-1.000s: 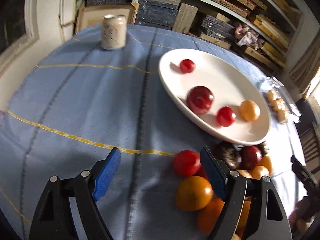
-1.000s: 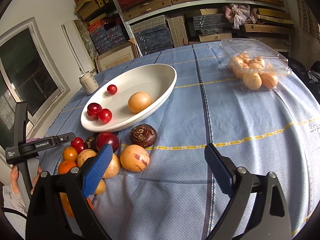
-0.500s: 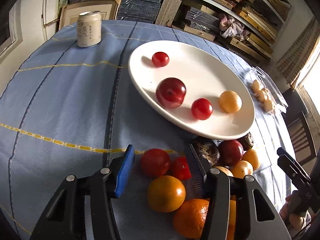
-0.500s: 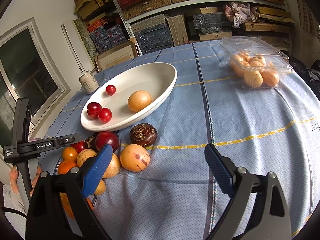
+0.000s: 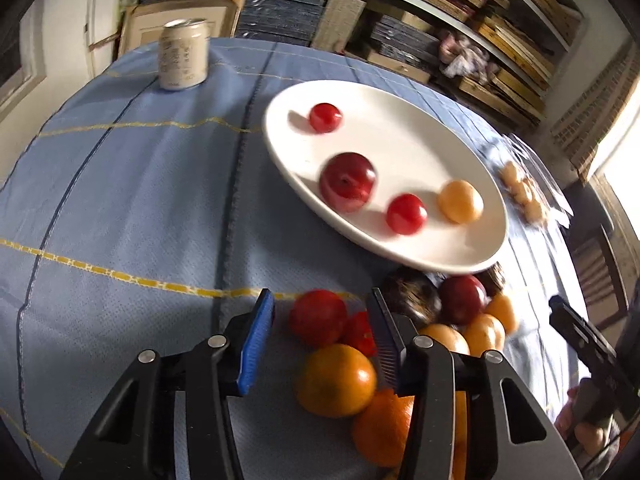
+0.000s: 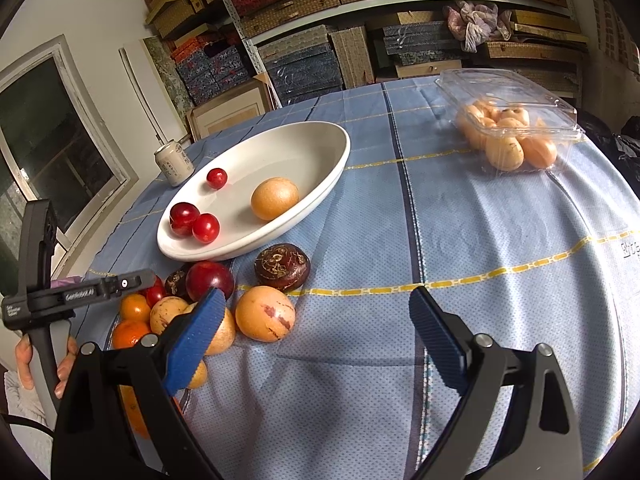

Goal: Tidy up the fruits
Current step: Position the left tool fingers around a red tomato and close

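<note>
A white oval plate (image 5: pixel 400 136) (image 6: pixel 316 148) on the blue cloth holds several fruits: two small red ones, a dark red plum (image 5: pixel 347 181) and a yellow one (image 5: pixel 460 201). A heap of loose fruit lies at the plate's near end. My left gripper (image 5: pixel 320 316) is open, its jaws astride a red fruit (image 5: pixel 318 316), with an orange (image 5: pixel 335 379) just nearer. My right gripper (image 6: pixel 316 316) is open and empty above the cloth, a speckled yellow fruit (image 6: pixel 265 312) between its jaws and farther off.
A drinks can (image 5: pixel 183 60) (image 6: pixel 173 162) stands beyond the plate. A clear plastic box of pale fruits (image 6: pixel 508 128) sits at the far right. Shelves of stacked boxes fill the wall behind. A window is on the left.
My left gripper has moved right and forward to the fruit heap, so the red fruit now sits between its jaws, and the jaws have narrowed. The right gripper has barely moved.
</note>
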